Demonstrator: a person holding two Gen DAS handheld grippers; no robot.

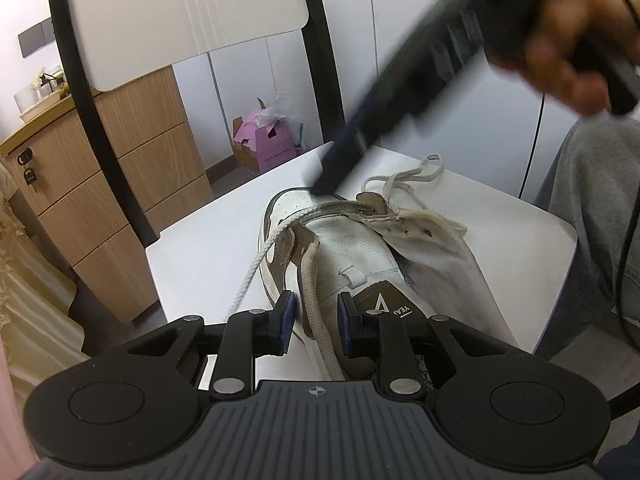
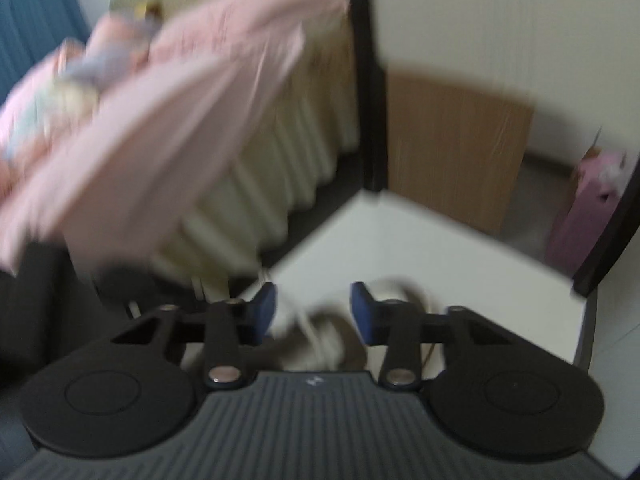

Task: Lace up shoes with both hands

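On the far left stood one set of wooden drawers (image 1: 120, 184), and one pink box (image 1: 264, 140) sat on the floor behind. They had nothing to do with the job.

One white shoe (image 1: 360, 248) lay on the white seat (image 1: 208, 248), with its toe pointing away. It lay low and flat so both tools could reach the top of it.

There were two tools. The left gripper (image 1: 316, 316) was down by the open top of the shoe. Its two blue pads stood a little apart, with a beige strip from the shoe's side between them. I saw a gap on each side of the strip, so the tool was loose and not pinching it. I think it waited there to keep that side handy.

One thin white lace (image 1: 250, 276) ran from the front holes down the left side. Its other part lay in a loose pile (image 1: 412, 178) by the right side of the shoe. I could count three empty holes (image 1: 406, 233) on the right flap, so the lacing was only started.

The right gripper (image 2: 313, 308) was blurry. Its pads stood apart and held nothing. Its tip was near the toe of the shoe, likely going for the lace.

One hand (image 1: 580, 40) held that tool at the far right.
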